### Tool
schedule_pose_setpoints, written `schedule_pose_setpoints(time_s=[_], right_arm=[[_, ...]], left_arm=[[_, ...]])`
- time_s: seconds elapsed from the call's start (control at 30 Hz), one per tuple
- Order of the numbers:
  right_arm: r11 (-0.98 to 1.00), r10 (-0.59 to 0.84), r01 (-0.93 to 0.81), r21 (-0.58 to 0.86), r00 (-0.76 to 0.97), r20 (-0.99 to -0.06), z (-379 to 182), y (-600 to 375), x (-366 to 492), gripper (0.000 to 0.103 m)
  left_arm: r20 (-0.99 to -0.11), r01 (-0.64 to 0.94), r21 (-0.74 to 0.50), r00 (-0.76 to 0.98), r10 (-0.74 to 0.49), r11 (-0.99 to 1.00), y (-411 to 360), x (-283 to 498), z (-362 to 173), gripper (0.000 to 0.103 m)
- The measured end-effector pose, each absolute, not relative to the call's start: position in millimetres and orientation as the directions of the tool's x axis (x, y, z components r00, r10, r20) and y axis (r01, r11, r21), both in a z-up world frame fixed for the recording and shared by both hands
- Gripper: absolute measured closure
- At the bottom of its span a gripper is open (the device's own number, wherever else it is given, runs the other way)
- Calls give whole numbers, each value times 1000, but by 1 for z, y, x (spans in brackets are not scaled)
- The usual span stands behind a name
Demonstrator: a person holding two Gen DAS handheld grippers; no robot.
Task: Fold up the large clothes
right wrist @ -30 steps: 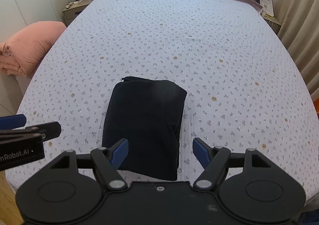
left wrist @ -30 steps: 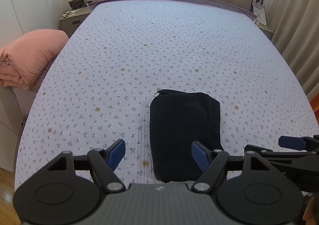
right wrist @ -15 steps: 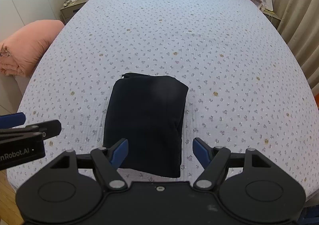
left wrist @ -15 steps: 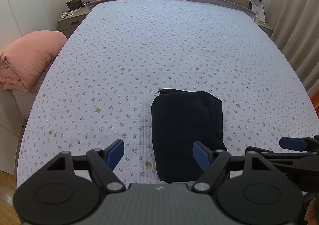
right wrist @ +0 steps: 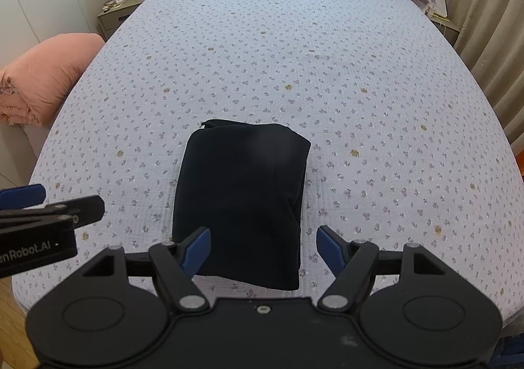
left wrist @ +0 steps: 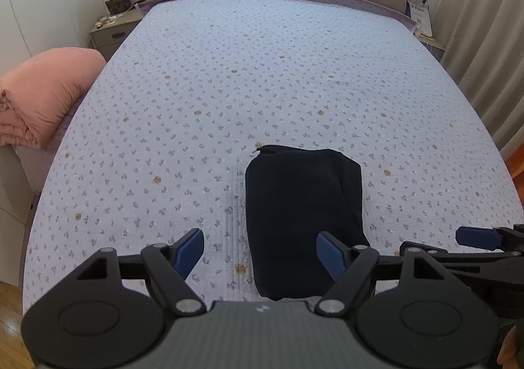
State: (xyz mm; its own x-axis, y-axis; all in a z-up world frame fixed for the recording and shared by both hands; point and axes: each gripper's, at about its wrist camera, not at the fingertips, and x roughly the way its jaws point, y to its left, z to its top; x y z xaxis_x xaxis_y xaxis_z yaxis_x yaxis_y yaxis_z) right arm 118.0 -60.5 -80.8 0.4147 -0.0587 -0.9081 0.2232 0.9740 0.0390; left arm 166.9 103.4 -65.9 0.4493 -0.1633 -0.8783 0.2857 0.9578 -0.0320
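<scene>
On the near end of the bed (left wrist: 262, 81), just short of its front edge: one dark navy garment (right wrist: 242, 202), folded to a compact, thick rectangle lying lengthwise on the floral quilted cover.

Left gripper (left wrist: 260, 252): jaws spread wide, nothing between them, poised above the cover at the bundle's left side. Right gripper (right wrist: 263, 246): jaws likewise wide apart and empty, poised over the bundle's near end. Neither touches the cloth.

Step in hand, as judged: folding looks finished or nearly so; what remains would be a check and tidy. To do it well, any press or tuck should come flat and from above, since a sideways nudge could slide the layers. A small corner sticks out at the far left of the bundle and wants tucking under.

Adjacent: pink duvet (left wrist: 42, 94) bundled off the bed's left side; nightstand (right wrist: 118, 17) by the headboard.

Not determinable: garment type, number of folds, state of the underside; the near edge is partly covered by the gripper bodies. Dark cloth hides most creases.
</scene>
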Motion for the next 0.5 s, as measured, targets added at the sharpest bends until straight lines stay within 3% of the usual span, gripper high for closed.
schedule_pose_setpoints(time_s=[0.5], right_arm=[[972,-53,233,42,386,-921,-89,-52,123,18]], left_arm=[[-874,225,-79,454,-176,971,128,185,-75,23]])
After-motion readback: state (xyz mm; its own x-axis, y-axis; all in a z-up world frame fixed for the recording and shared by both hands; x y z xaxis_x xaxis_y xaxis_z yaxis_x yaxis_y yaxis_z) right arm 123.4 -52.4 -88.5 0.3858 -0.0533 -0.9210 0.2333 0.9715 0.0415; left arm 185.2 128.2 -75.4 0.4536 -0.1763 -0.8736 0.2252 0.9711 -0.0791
